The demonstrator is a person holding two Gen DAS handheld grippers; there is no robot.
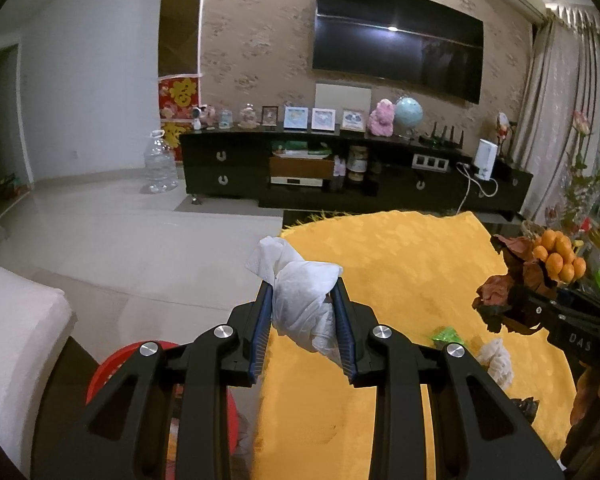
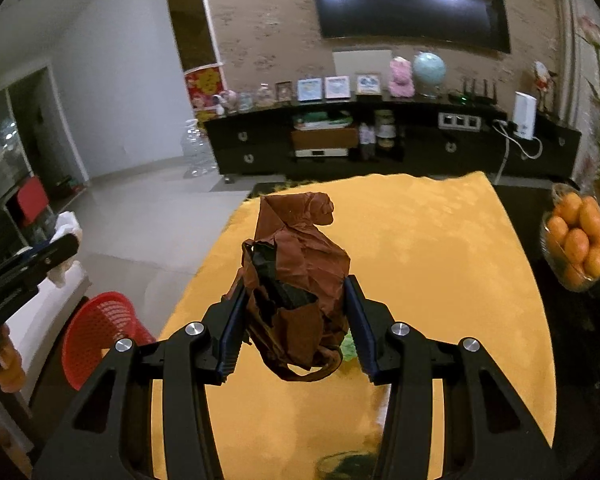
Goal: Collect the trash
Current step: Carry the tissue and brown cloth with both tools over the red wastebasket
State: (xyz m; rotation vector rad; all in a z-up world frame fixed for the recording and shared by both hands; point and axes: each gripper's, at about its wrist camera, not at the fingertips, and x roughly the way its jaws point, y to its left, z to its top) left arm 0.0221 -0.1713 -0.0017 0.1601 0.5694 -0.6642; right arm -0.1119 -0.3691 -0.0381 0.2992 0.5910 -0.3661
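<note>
My left gripper point(image 1: 303, 290) is shut on a crumpled white tissue point(image 1: 304, 300) and holds it above the left edge of the yellow-clothed table point(image 1: 400, 264). A red mesh basket point(image 1: 112, 364) sits below it on the floor; it also shows in the right wrist view point(image 2: 96, 328). My right gripper point(image 2: 296, 286) is shut on a crumpled brown paper bag point(image 2: 296, 276), held above the table; it also shows in the left wrist view point(image 1: 500, 300). On the cloth lie a green wrapper point(image 1: 446, 336) and a white tissue wad point(image 1: 496, 360).
A bowl of oranges point(image 2: 580, 240) stands at the table's right edge. A white sofa arm point(image 1: 16, 328) is at the left. A dark TV cabinet point(image 1: 340, 168) and a large water bottle point(image 1: 160, 164) stand across the tiled floor.
</note>
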